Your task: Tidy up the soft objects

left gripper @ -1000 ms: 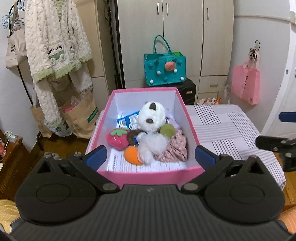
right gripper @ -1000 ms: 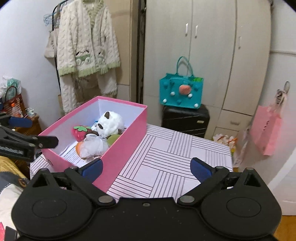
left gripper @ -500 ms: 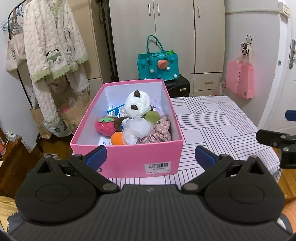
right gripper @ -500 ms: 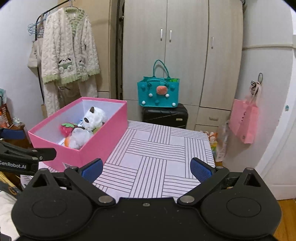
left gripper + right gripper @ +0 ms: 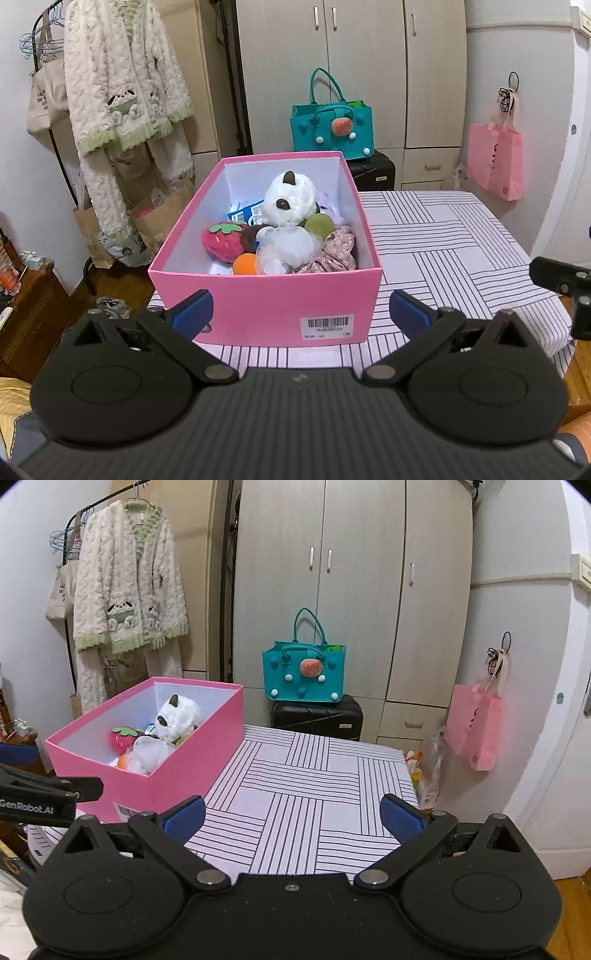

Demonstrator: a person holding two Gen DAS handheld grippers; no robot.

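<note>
A pink box [image 5: 266, 306] [image 5: 184, 764] stands on the left part of the striped table [image 5: 443, 251] [image 5: 314, 786]. Inside lie a white panda plush [image 5: 290, 201] [image 5: 177, 716], a red strawberry plush [image 5: 221, 240] [image 5: 122, 738], an orange ball [image 5: 245, 264], a green ball [image 5: 319, 225], a white mesh puff [image 5: 284, 251] and floral cloth [image 5: 338, 251]. My left gripper [image 5: 301, 314] is open in front of the box's near wall, holding nothing. My right gripper [image 5: 291, 818] is open over the table, to the right of the box, holding nothing.
A teal felt bag [image 5: 304, 675] sits on a black suitcase [image 5: 317, 716] behind the table, before the wardrobe [image 5: 351, 590]. A pink bag [image 5: 476, 727] hangs on the right wall. A fluffy robe [image 5: 125, 99] hangs at left above paper bags [image 5: 155, 218].
Both grippers have drawn back and away from the box. The box's front wall with its barcode label has come into the left wrist view. The toys have not moved.
</note>
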